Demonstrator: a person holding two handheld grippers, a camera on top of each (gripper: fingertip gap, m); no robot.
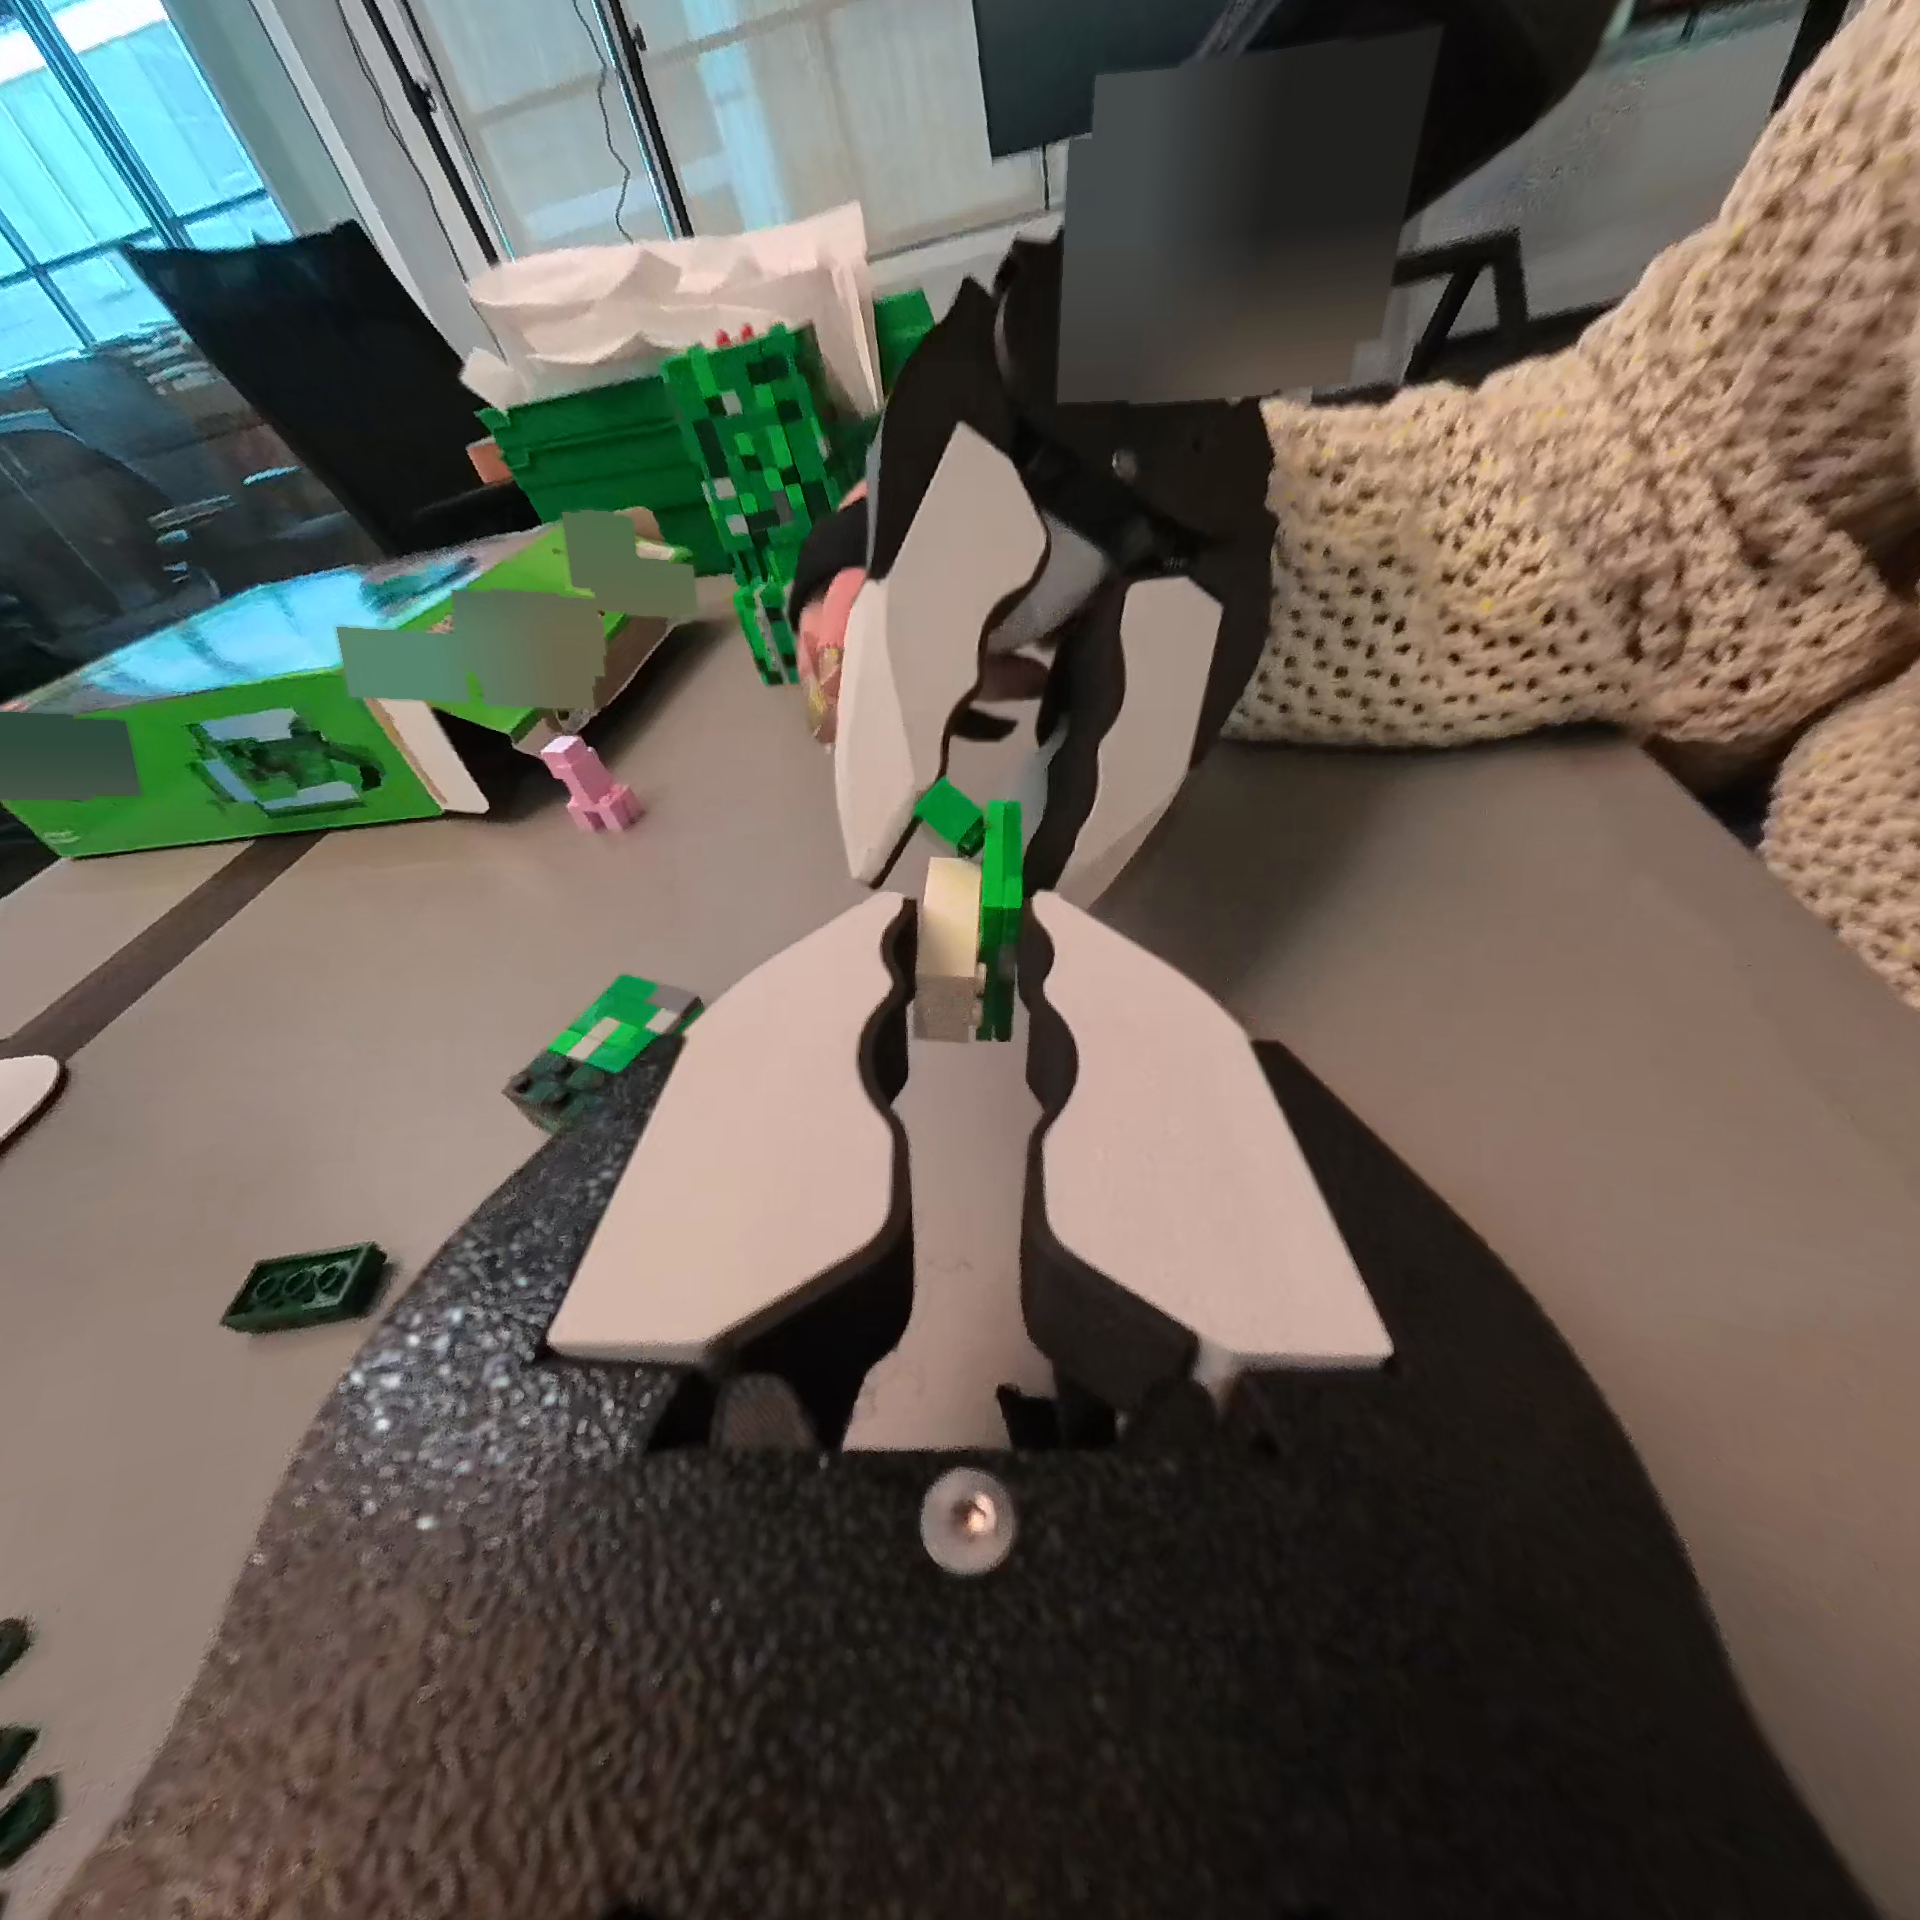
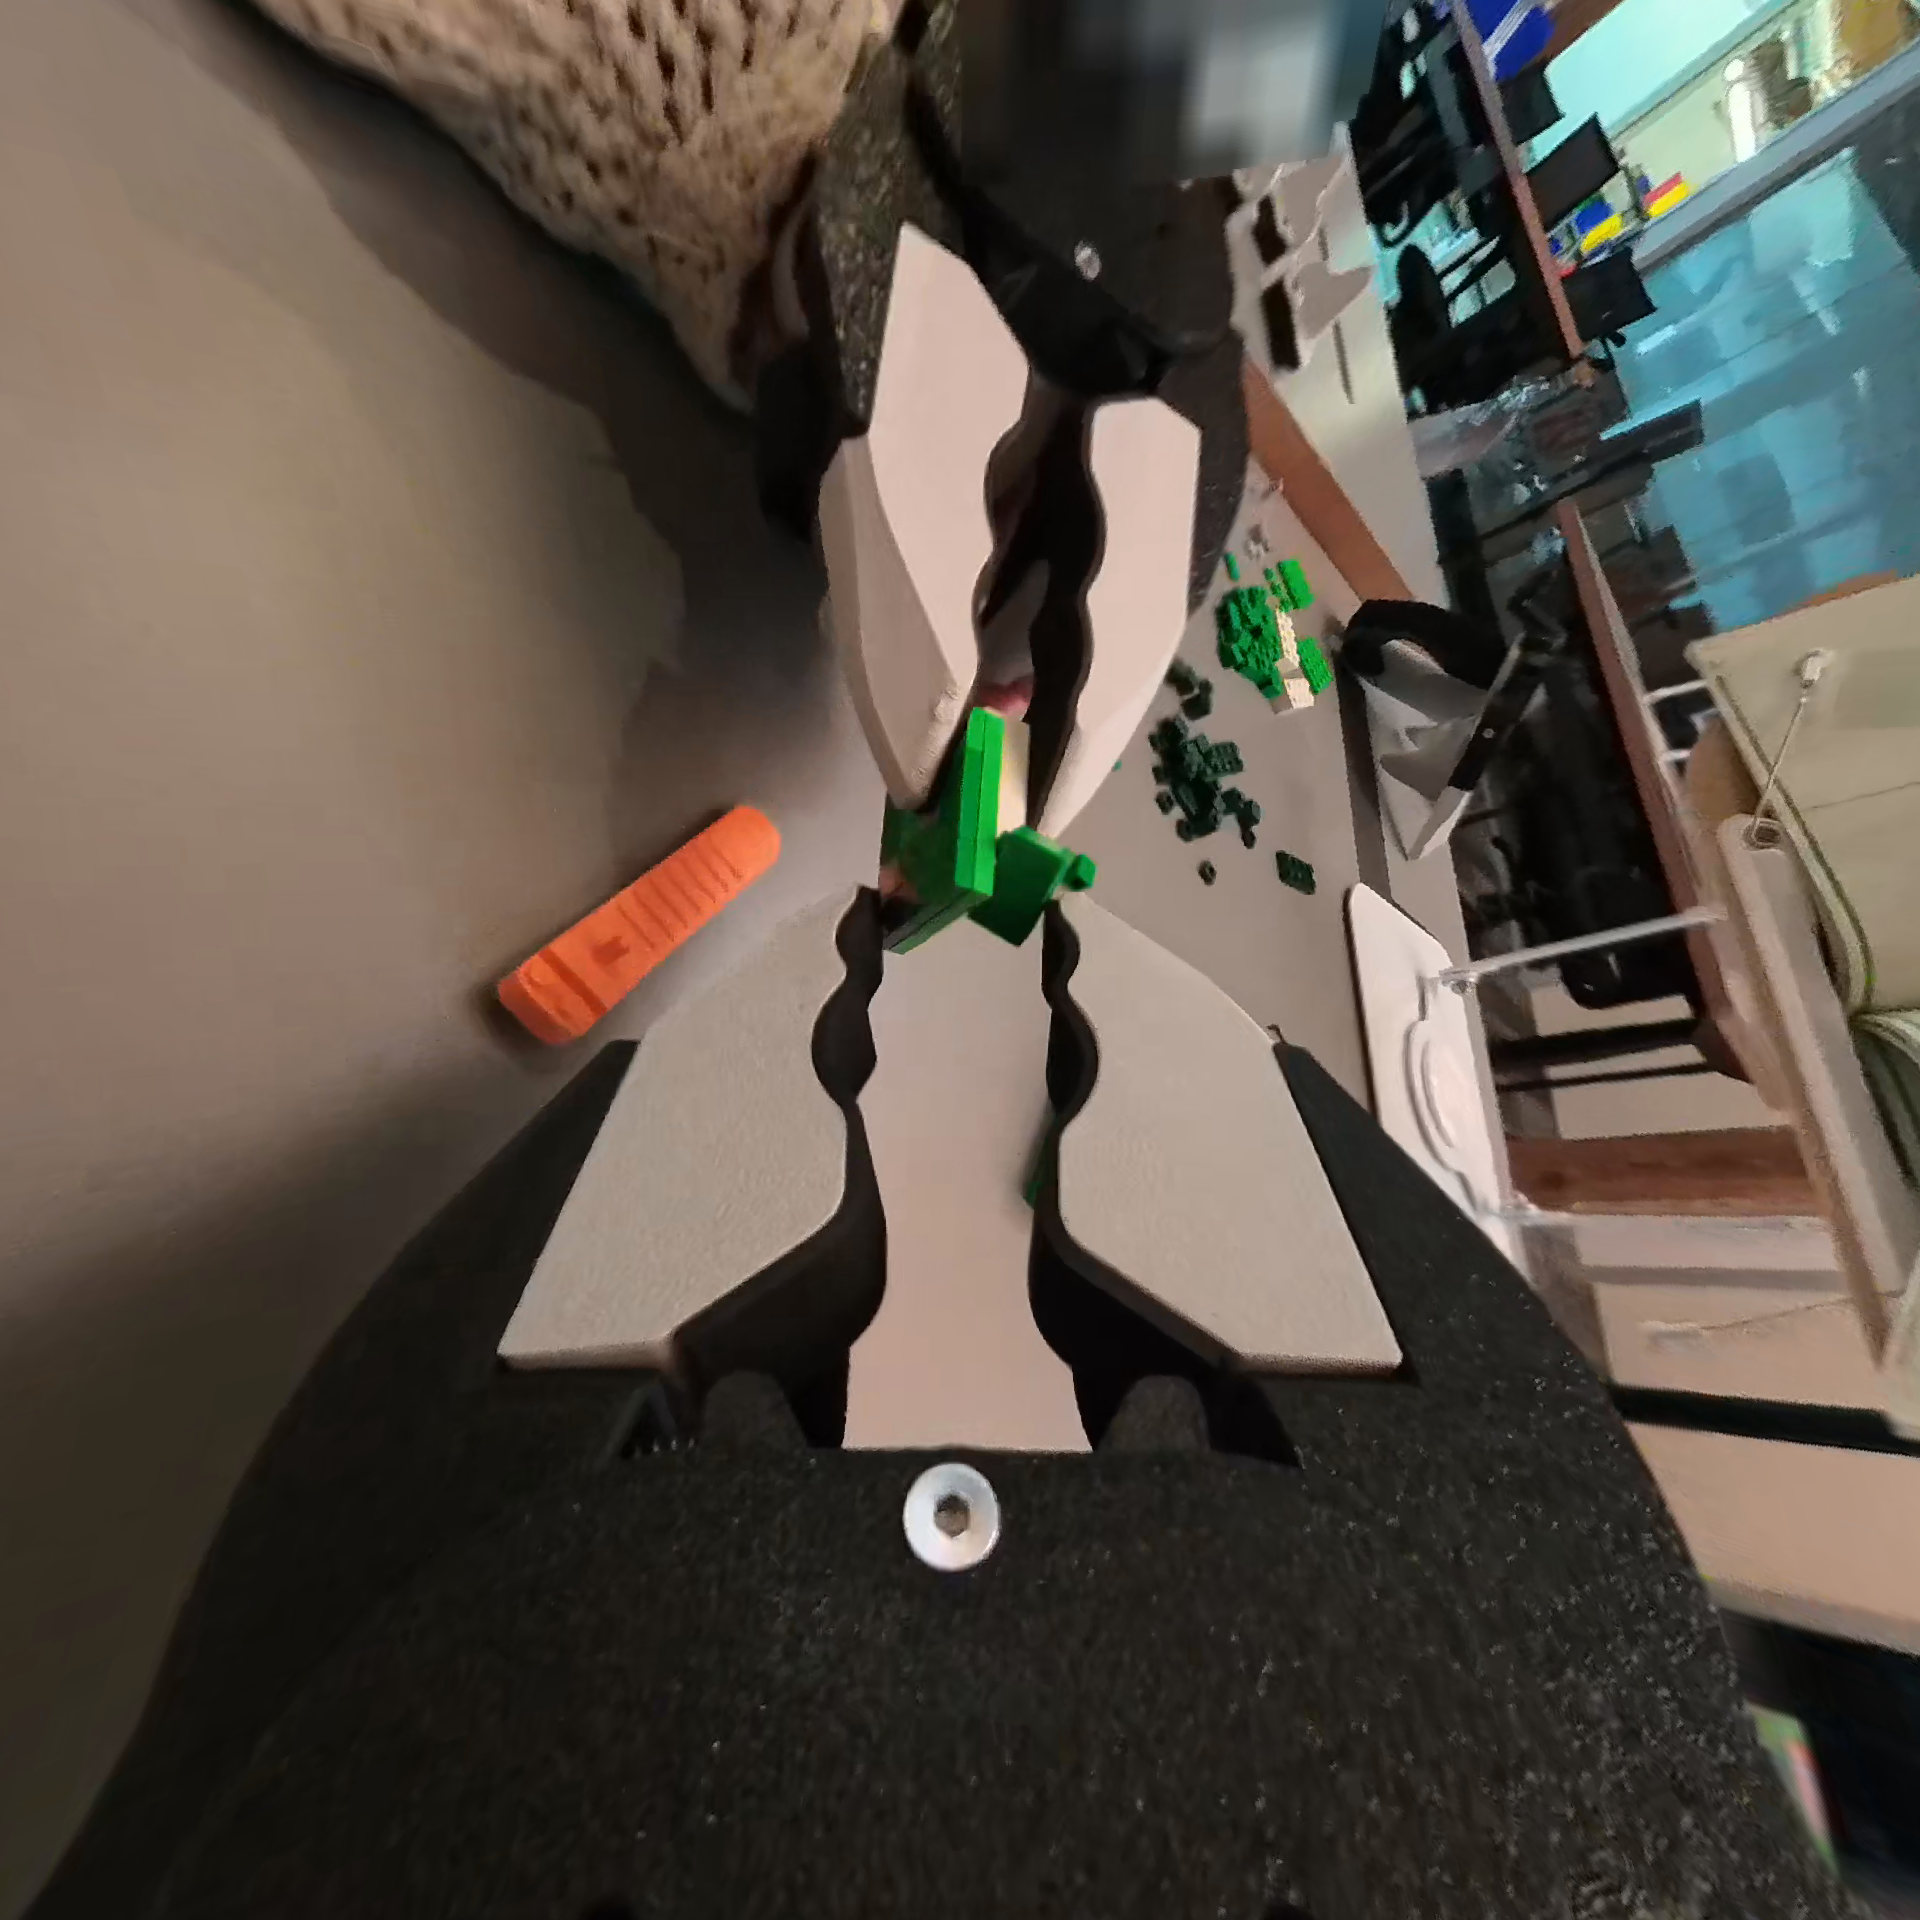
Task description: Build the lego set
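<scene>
My left gripper [image 1: 966, 935] is shut on a small assembly [image 1: 982, 956] of a cream brick with upright bright green plates, held above the grey table [image 1: 364, 935]. My right gripper [image 1: 951, 862] comes in from the far side, tip to tip with the left. It is shut on a small green brick [image 1: 951, 816] that touches the top of the assembly. In the right wrist view my right gripper [image 2: 958, 914] holds that green brick [image 2: 1029, 883] against the green plates [image 2: 971, 810] in the left gripper [image 2: 982, 800].
A green block figure [image 1: 758, 468], a green box [image 1: 260, 727] and a pink figure [image 1: 592, 795] stand behind. Loose plates [image 1: 623, 1023] [image 1: 307, 1283] lie at the left. An orange brick separator [image 2: 639, 925], dark green brick piles [image 2: 1205, 779] and a white tray [image 2: 1423, 1039] lie on the table. A knit sleeve [image 1: 1558, 520] is at the right.
</scene>
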